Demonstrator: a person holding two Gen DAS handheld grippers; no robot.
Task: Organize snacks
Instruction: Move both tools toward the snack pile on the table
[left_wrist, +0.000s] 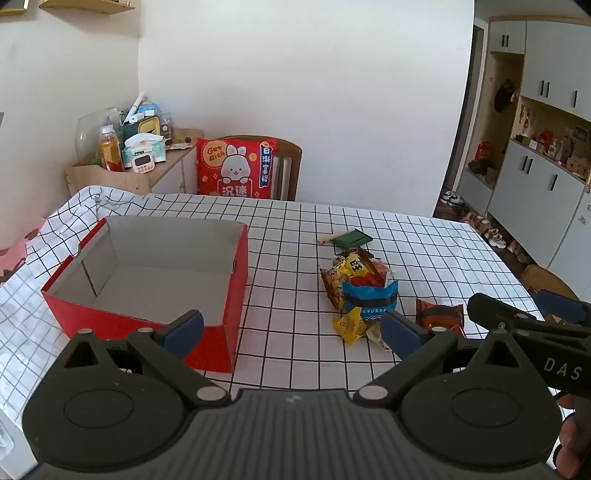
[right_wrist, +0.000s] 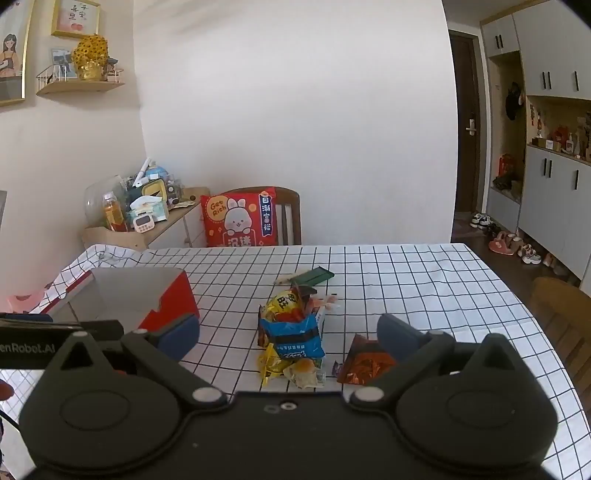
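Both units hover over the near edge of the checked surface (left_wrist: 424, 236), w/ nothing picked up yet. The left hand-held gripper (left_wrist: 291, 330) has its jaws spread fully wide and empty; same for the right hand-held gripper (right_wrist: 288, 336), wide apart and holding nothing. The snack pile (right_wrist: 291, 332) sits mid-surface, just ahead of the right unit and almost centred between its jaws in the right wrist view; from the left wrist view the same pile lies ahead and off to the right. So the right hand looks nearer to the snacks, esp. the orange-brown packet (right_wrist: 364, 363), which lies flat right beside the right jaw's blue pad, slightly apart from the heap. The blue packet (right_wrist: 293, 338) tops the heap's near side, w/ its long axis running roughly across the view, so the jaws would probably straddle its length rather than its narrow way. A dark green packet (right_wrist: 314, 275) lies at the far end. The red box (left_wrist: 147, 280), open and empty inside, stands to the left, directly ahead of the left unit, well apart from the pile. Likely plan: right picks, then carries leftward across to the box; left is better placed to steady or fill the box.
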